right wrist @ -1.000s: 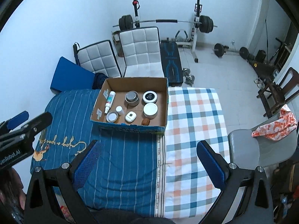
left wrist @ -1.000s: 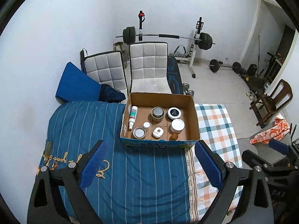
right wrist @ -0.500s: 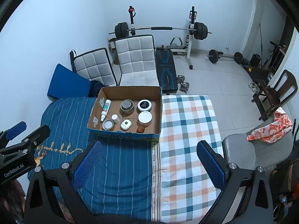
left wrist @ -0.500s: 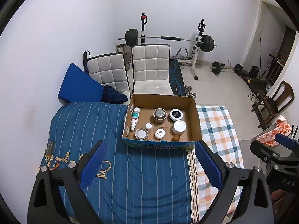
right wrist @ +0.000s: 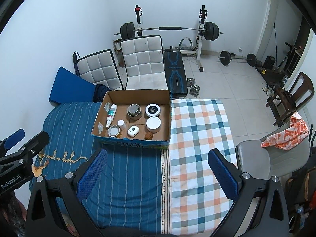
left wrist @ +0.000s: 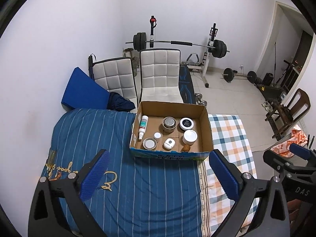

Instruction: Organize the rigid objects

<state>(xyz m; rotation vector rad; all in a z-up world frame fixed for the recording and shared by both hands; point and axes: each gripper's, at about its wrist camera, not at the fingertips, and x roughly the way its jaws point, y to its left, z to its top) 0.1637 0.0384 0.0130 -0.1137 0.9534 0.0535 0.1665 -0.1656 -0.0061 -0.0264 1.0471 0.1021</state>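
White walls and pale floor tiles frame a room with a barbell rack (left wrist: 178, 43) at the back and two white quilted chairs (left wrist: 160, 75) in front of it. Across the lower half of both views lies a bed (left wrist: 138, 187), its cover striped blue on the left and checked on the right. At the middle of the frame an open cardboard box (left wrist: 170, 155) sits on the blue cover, touching the checked part. Inside it: a spray bottle (left wrist: 143, 125) along the left wall, a metal tin (left wrist: 169, 124), a dark-lidded jar (left wrist: 186, 123), a white jar (left wrist: 190, 136), a small white bottle (left wrist: 157, 135), an open round tin (left wrist: 150, 143), a white pod-shaped case (left wrist: 169, 144) and a brown nut (left wrist: 186, 148). The left tongs (left wrist: 158, 174) are opening, wide and empty, above the blue cover at the bottom of the frame. The right tongs (right wrist: 158, 174) stand wide and empty too, over the seam between blue and checked.
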